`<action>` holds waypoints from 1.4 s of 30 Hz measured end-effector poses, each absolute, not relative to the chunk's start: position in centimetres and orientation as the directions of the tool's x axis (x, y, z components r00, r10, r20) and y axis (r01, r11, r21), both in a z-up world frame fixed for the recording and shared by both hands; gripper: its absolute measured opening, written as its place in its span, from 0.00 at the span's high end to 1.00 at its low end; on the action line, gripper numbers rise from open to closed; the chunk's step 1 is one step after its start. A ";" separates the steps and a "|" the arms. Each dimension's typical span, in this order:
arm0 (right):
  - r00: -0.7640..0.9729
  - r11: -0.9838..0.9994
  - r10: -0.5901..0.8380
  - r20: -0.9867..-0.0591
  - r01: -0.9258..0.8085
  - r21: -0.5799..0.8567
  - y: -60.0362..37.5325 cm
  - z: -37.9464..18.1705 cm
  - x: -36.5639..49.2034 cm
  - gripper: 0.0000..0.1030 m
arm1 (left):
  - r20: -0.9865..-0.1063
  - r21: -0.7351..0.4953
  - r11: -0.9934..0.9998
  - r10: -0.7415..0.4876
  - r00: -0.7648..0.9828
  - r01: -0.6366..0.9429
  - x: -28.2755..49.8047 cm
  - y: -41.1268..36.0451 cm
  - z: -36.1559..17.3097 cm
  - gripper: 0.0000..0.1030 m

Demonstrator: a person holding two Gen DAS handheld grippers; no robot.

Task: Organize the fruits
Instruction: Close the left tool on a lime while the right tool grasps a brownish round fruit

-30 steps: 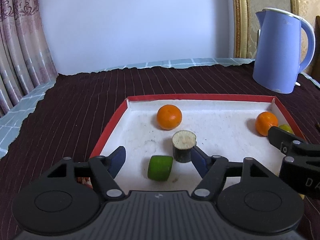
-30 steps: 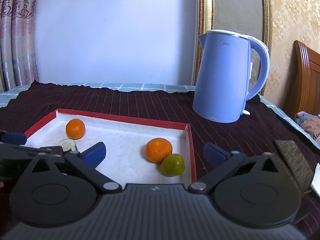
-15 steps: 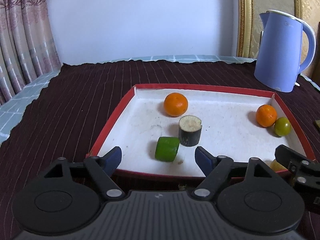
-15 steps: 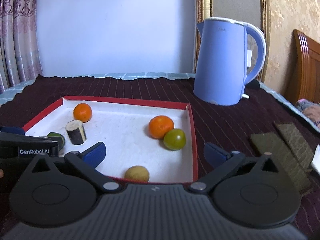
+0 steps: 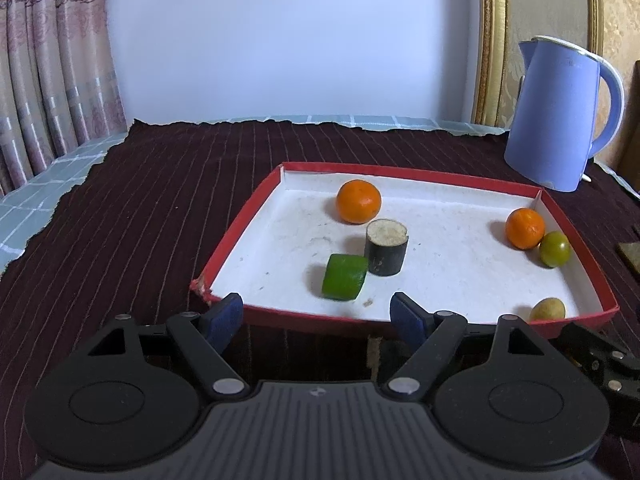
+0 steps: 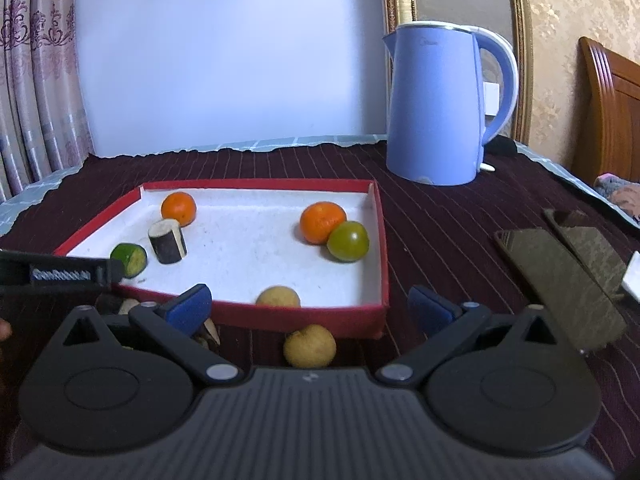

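Note:
A red-rimmed white tray (image 5: 224, 260) (image 6: 382, 248) lies on the dark cloth. In it are two oranges (image 5: 358, 202) (image 5: 525, 228), a green round fruit (image 5: 554, 249), a green cut piece (image 5: 344, 282), a dark cut cylinder (image 5: 386, 251) and a yellow fruit (image 5: 547, 310). Another yellow fruit (image 6: 310, 345) lies on the cloth just outside the tray's near wall, between the right fingers. My left gripper (image 5: 318, 314) stands open and empty before the tray's near edge. The right gripper (image 6: 310, 306) is open too, holding nothing.
A blue electric kettle (image 5: 560, 116) (image 6: 440, 104) stands beyond the tray at the right. Dark flat slabs (image 6: 560, 276) lie on the cloth at the right. Brown scraps (image 6: 208, 334) lie by the tray's near left corner. Curtains (image 5: 52, 72) hang at the left.
Both grippers have pulled back out of the tray toward its near edge. The left jaws stand wider than a second ago. The yellow fruits have come into view.

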State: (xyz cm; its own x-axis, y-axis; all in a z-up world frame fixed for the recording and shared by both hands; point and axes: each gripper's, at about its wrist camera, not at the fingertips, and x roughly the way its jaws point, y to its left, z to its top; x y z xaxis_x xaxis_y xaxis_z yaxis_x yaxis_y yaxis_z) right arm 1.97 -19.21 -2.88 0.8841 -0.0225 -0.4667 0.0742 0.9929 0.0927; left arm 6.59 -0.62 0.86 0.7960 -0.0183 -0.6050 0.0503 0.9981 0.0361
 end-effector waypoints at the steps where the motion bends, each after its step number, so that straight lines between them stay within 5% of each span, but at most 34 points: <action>1: 0.883 0.993 -0.024 -0.469 0.076 0.094 -19.3 -3.0 1.8 0.00 | -0.605 0.032 0.998 -0.021 0.796 0.051 6.4 -0.4 0.9 0.22; 19: 0.879 0.997 -0.019 -0.476 0.053 0.057 -20.7 -4.3 0.0 0.00 | -0.557 0.039 0.953 -0.228 0.798 0.300 0.1 -1.5 0.3 0.22; 25: 0.876 0.993 -0.033 -0.481 0.082 0.081 -21.3 -4.5 -0.1 0.00 | -0.581 0.076 0.947 -0.212 0.786 0.311 0.5 -3.4 -1.0 0.22; 37: 0.882 0.995 -0.012 -0.471 0.060 0.086 -21.3 -4.5 -0.2 0.00 | -0.638 -0.025 0.946 -0.264 0.723 0.323 2.0 -3.6 -1.9 0.67; 40: 0.873 0.996 -0.003 -0.487 0.047 0.079 -21.2 -4.6 0.1 0.00 | -0.637 -0.043 0.944 -0.278 0.719 0.327 1.9 -3.4 -1.9 0.68; 42: 0.863 0.998 0.014 -0.505 0.021 0.063 -21.0 -4.6 0.5 0.10 | -0.635 -0.048 0.945 -0.279 0.720 0.324 1.8 -3.2 -1.9 0.68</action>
State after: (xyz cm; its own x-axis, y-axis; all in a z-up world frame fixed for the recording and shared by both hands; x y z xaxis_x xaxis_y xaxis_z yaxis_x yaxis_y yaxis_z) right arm 0.50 -21.02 -4.61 0.8633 0.0137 -0.5045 0.0213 0.9978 0.0634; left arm 1.83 -3.21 -1.87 0.7198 -0.2794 -0.6355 0.3242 0.9448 -0.0483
